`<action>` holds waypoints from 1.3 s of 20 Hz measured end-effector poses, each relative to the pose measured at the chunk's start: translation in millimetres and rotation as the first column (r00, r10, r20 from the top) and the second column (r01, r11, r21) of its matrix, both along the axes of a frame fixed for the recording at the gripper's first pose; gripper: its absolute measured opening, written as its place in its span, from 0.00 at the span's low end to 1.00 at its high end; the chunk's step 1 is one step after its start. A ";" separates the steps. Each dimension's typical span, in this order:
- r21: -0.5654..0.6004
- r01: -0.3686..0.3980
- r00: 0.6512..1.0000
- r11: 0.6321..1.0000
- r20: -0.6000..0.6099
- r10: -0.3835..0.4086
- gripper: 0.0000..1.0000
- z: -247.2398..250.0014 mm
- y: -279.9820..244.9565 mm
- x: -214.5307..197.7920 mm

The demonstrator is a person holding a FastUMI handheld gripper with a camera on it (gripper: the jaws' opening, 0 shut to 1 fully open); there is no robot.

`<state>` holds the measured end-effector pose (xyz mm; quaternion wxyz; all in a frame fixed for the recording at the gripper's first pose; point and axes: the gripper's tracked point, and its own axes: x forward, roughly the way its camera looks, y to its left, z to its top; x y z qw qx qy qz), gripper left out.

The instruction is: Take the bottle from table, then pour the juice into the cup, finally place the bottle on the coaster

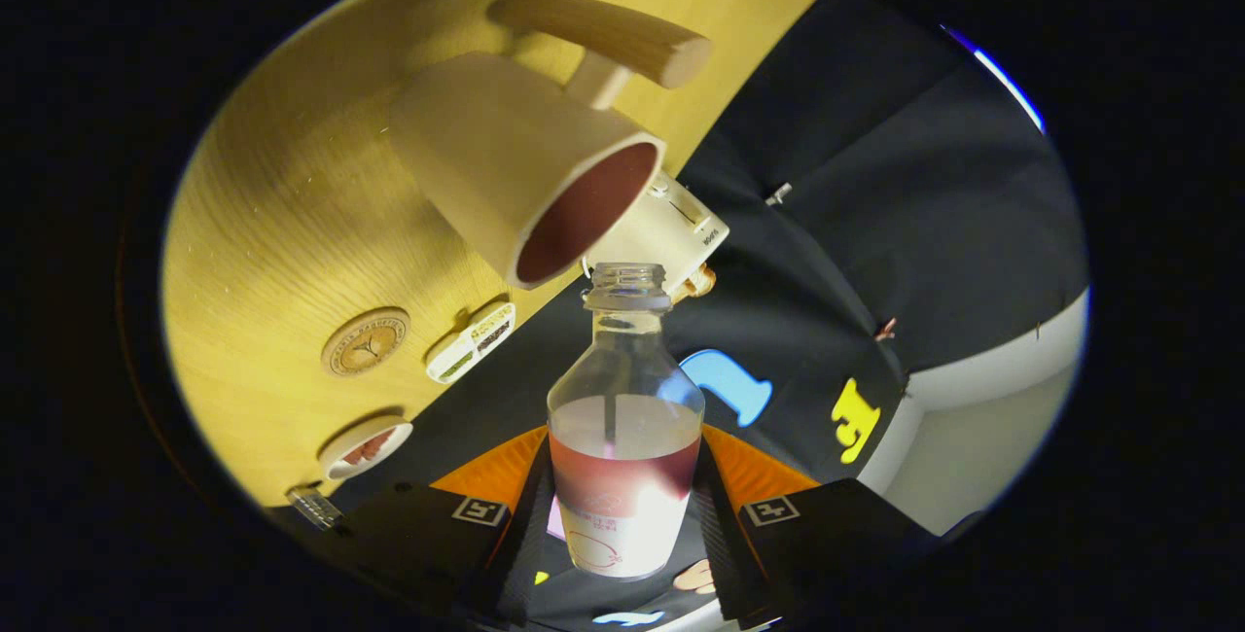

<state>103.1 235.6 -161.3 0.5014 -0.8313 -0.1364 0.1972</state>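
**Bottle held tilted at the cup's rim, juice still low in the bottle**

The bottle [623, 438] is clamped between the jaws of the gripper [622, 515], one finger pressed against each side of its labelled lower body, so that the neck points forward along the fingers and can be aimed. Its cap is off and the open mouth is brought just beside the rim of the cup [530, 180], which is the reason for the rolled view: the table [282, 224] appears steeply slanted because the whole gripper is turned to tip the bottle.

The cup, a pale one with a wooden handle, is stood on the table, and its opening is faced toward the bottle's mouth. A reddish interior is seen; whether that is juice cannot be told. The juice in the bottle is gathered in the lower half, well short of the neck, so the pour is judged to be either not yet flowing or paused.

A round coaster [365, 342] is left lying flat on the table, well apart from the cup, kept free as the bottle's resting place.
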 end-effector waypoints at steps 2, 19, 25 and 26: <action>0.104 0.087 0.995 0.991 -0.066 -0.081 0.73 0.6 -7.2 2.3; 0.795 0.543 0.831 0.270 -0.556 -0.032 0.73 20.5 -22.5 -15.2; 0.757 0.649 0.760 -0.075 -0.644 0.083 0.73 28.8 -40.1 -6.2; 0.752 0.644 0.765 -0.138 -0.631 0.127 0.73 28.8 -43.7 3.3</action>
